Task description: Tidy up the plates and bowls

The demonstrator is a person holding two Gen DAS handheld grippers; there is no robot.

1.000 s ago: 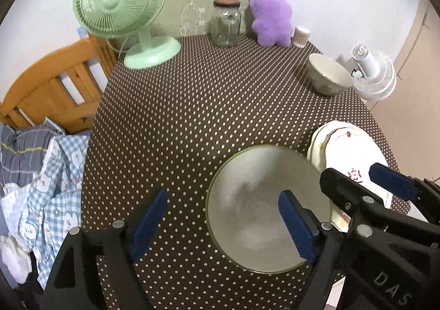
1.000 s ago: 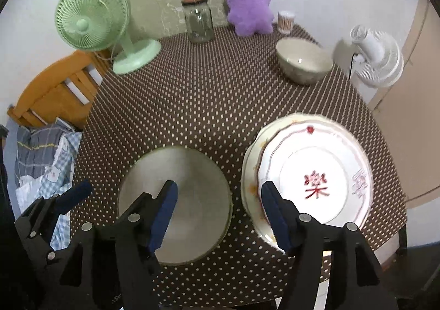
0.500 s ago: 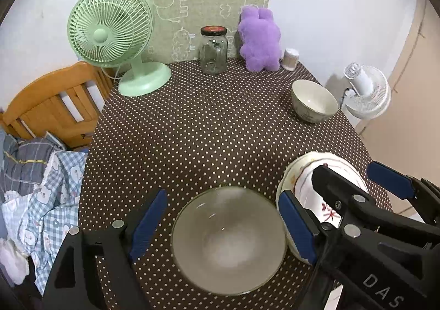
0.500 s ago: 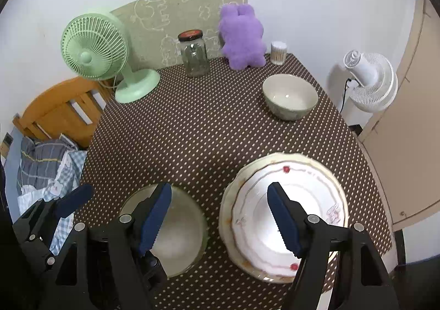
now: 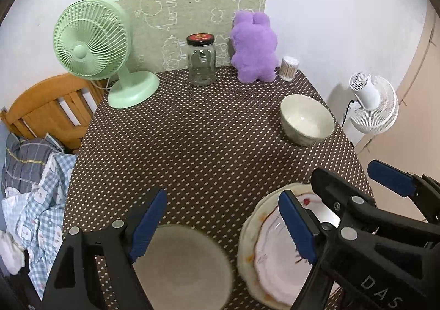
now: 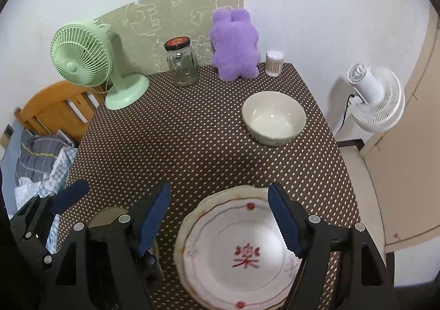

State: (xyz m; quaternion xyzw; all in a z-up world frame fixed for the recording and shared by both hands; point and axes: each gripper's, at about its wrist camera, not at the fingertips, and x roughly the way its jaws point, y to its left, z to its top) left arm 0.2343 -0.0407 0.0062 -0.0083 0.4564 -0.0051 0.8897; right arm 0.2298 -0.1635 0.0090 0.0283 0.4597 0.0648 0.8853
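My left claw [image 5: 222,227] is spread wide and holds nothing. It hangs over the near edge of the table [image 5: 206,145]. Right under it is a flat gray bowl [image 5: 181,266]. The bowl looks a bit blurry, so I cannot tell what it is made of.

My right claw [image 6: 220,222] is spread wide too, and it is empty. It hangs over two plates. A white plate with a red mark [image 6: 239,252] sits on top of a bigger cream plate [image 6: 192,216]. They are stacked and touching. The gray bowl is just beside them, on my left.

Far back on the right side of the table is a cream bowl [image 6: 273,117]. It stands alone, well apart from the plates.

I think the plates and the cream bowl are hard and shiny, like china. They may be a bit heavy and slippery, and they could break if I drop them. A plate lies flat, so I would pinch it at the rim, with one finger above and one below. I would pinch the cream bowl on its wall, one finger inside and one outside.

At the back are a green fan [image 5: 93,43], a glass jar [image 5: 201,61] and a purple plush toy [image 5: 254,46]. I should not bump them.
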